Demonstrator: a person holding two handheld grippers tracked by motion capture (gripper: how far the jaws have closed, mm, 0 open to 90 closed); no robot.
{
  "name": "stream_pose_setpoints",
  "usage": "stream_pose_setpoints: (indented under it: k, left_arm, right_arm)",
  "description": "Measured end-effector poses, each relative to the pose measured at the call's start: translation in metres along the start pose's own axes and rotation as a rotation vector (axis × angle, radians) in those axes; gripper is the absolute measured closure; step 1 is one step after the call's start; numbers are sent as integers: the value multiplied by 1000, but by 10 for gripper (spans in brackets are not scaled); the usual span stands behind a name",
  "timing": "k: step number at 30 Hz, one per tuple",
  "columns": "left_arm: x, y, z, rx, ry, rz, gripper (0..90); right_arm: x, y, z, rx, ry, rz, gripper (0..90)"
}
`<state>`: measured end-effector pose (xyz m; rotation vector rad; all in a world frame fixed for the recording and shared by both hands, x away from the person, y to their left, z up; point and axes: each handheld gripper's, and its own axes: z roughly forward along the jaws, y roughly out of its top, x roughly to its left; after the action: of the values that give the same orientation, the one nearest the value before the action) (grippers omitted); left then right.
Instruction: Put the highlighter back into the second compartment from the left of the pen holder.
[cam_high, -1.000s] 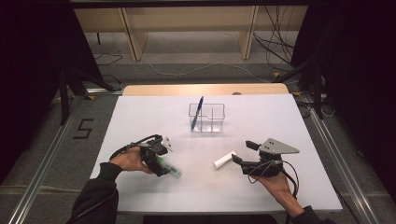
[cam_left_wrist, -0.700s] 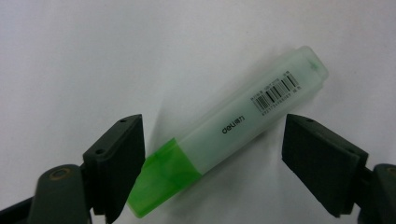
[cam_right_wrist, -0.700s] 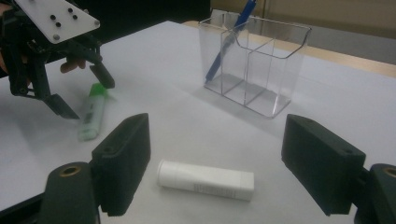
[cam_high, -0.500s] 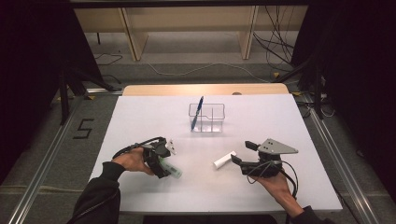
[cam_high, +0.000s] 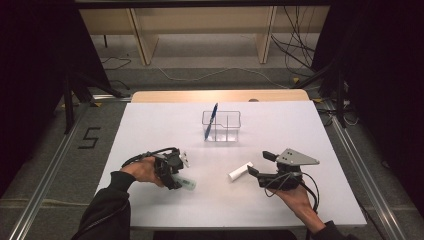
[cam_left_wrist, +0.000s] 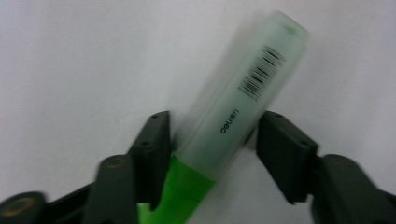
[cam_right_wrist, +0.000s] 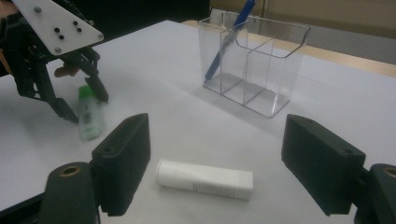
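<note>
Left gripper (cam_high: 179, 181), near left on the table (cam_high: 310, 145): jaws part-open astride the lying green highlighter (cam_left_wrist: 233, 116), one touching. Right gripper (cam_high: 256, 167), near right: jaws wide, empty, facing the white tube (cam_right_wrist: 204, 179).

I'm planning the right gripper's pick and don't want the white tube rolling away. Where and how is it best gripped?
Probably at mid-body. The white tube lies flat on the table, crosswise ahead of the right gripper, whose open jaws stand wide of it. Come down from above with the jaws turned to close across its round sides; closing along its length would likely fail, since it looks longer than the jaws' gap.
</note>
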<state>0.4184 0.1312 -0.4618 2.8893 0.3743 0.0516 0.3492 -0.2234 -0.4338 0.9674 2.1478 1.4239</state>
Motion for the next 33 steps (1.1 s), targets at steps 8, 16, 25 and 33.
stream_pose_setpoints:
  k: [8,16,25,33]
  left_arm:
    - [0,0,-2,6,-27,-6,662]
    - [2,5,-10,-18,-52,-72,664]
    - [-1,22,-25,-111,-133,-231,663]
    - [-5,32,-31,-82,-153,-313,663]
  right_arm:
    - [0,0,0,0,0,-1,247]
    - [0,1,-1,-4,3,-6,247]
    - [3,2,-2,-14,0,-17,248]
    - [12,4,-2,-8,-17,-87,247]
